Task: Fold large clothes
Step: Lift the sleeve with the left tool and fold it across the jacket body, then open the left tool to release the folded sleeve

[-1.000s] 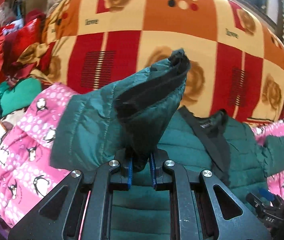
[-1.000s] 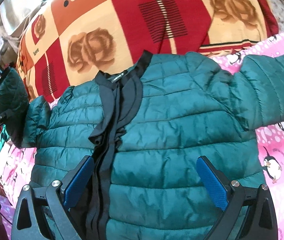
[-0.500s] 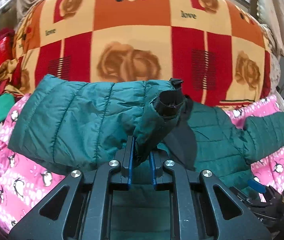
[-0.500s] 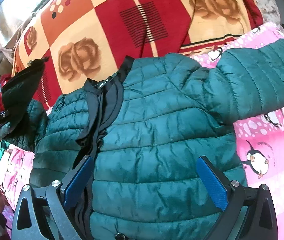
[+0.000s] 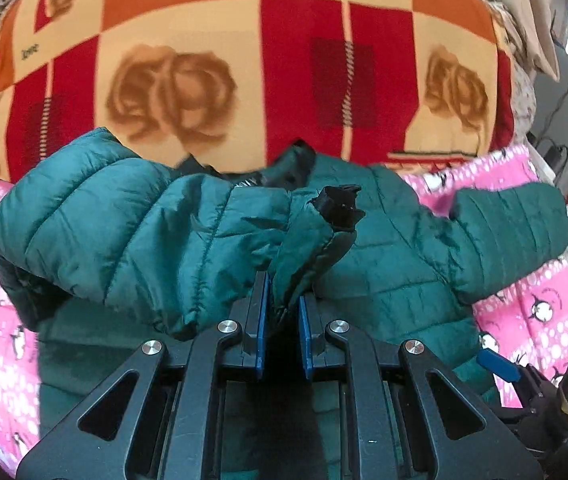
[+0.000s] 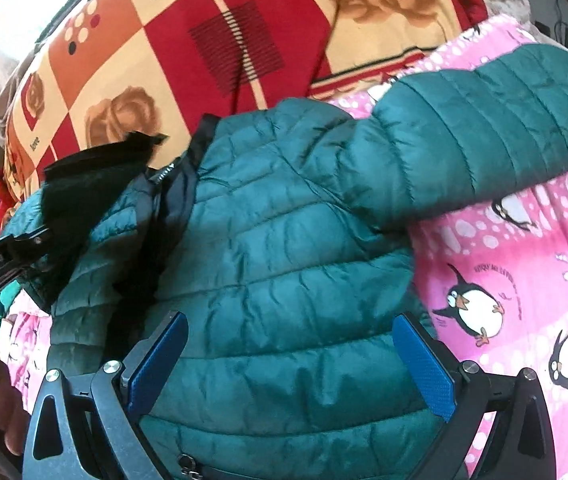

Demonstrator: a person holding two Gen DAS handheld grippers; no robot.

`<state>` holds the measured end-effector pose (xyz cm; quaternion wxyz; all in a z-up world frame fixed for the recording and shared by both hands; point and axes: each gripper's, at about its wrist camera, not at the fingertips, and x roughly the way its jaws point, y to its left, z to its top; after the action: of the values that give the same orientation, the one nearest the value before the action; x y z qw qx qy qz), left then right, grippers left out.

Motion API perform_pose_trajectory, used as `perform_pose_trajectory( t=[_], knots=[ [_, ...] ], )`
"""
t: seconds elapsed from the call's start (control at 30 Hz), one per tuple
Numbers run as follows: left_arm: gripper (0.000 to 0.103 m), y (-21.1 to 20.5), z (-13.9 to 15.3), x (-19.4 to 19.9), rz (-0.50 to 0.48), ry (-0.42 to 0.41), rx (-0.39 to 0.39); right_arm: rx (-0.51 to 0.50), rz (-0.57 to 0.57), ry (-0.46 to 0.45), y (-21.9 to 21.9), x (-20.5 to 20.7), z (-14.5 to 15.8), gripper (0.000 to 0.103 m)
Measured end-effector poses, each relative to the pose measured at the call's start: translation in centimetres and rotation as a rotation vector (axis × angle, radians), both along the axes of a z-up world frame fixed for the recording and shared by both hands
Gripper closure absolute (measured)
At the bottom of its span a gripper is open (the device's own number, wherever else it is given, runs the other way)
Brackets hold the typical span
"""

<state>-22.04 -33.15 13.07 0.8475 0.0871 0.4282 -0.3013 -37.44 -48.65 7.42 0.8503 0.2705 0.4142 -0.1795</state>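
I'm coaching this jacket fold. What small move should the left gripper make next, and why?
Probably lower the sleeve onto the jacket chest and let go. The left gripper has its jaws shut on the cuff, held above the front, while the right gripper hovers open over the body.

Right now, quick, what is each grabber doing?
Left gripper: closed, pinching the sleeve of the puffy green quilted jacket.
Right gripper: open, holding nothing, over the jacket.

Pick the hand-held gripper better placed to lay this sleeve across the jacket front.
Left. The left hand-held gripper is shut on the sleeve, already raised over the jacket. The right hand-held gripper is open, holding nothing.
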Motion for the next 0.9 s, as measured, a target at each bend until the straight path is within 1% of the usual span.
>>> perform_pose_trajectory(
  t=[0.2,0.37,0.43,0.47,0.5,0.53,0.57,0.63,0.7,0.83,0.9],
  knots=[
    [0.090,-1.8,-2.4,-0.5,-0.032,0.055,0.024,0.031,-0.020,0.004,-0.9,-0.8,-0.4,0.001],
    [0.090,-1.8,-3.6,-0.7,-0.048,0.122,0.020,0.057,-0.049,-0.004,-1.5,-1.5,-0.1,0.001],
    [0.087,-1.6,-3.7,-0.7,-0.056,0.153,0.014,0.058,-0.053,-0.003,-1.5,-1.7,0.0,0.001],
    [0.080,-1.4,-3.6,-0.8,-0.065,0.175,0.009,0.057,-0.055,-0.001,-1.5,-1.7,0.1,0.001],
    [0.066,-1.3,-3.5,-0.9,-0.071,0.187,0.005,0.059,-0.055,-0.001,-1.5,-1.7,0.2,0.001],
    [0.059,-1.1,-3.3,-1.0,-0.076,0.197,0.000,0.061,-0.055,-0.001,-1.5,-1.8,0.3,0.001],
    [0.051,-0.6,-2.8,-1.2,-0.082,0.196,-0.010,0.065,-0.054,-0.002,-1.4,-1.7,0.4,0.001],
    [0.046,0.6,-1.5,-1.5,-0.086,0.165,-0.022,0.071,-0.050,-0.009,-1.2,-1.5,0.7,0.001],
    [0.039,2.3,0.1,-1.5,-0.080,0.128,-0.028,0.066,-0.042,-0.018,-0.8,-1.1,1.3,0.001],
    [0.035,6.7,2.4,-0.5,-0.025,0.039,-0.017,0.072,0.002,-0.030,0.4,0.5,1.8,0.001],
    [0.035,9.3,3.1,0.5,0.031,-0.013,0.005,0.068,0.040,-0.026,1.1,2.0,2.0,0.001]
  ],
)
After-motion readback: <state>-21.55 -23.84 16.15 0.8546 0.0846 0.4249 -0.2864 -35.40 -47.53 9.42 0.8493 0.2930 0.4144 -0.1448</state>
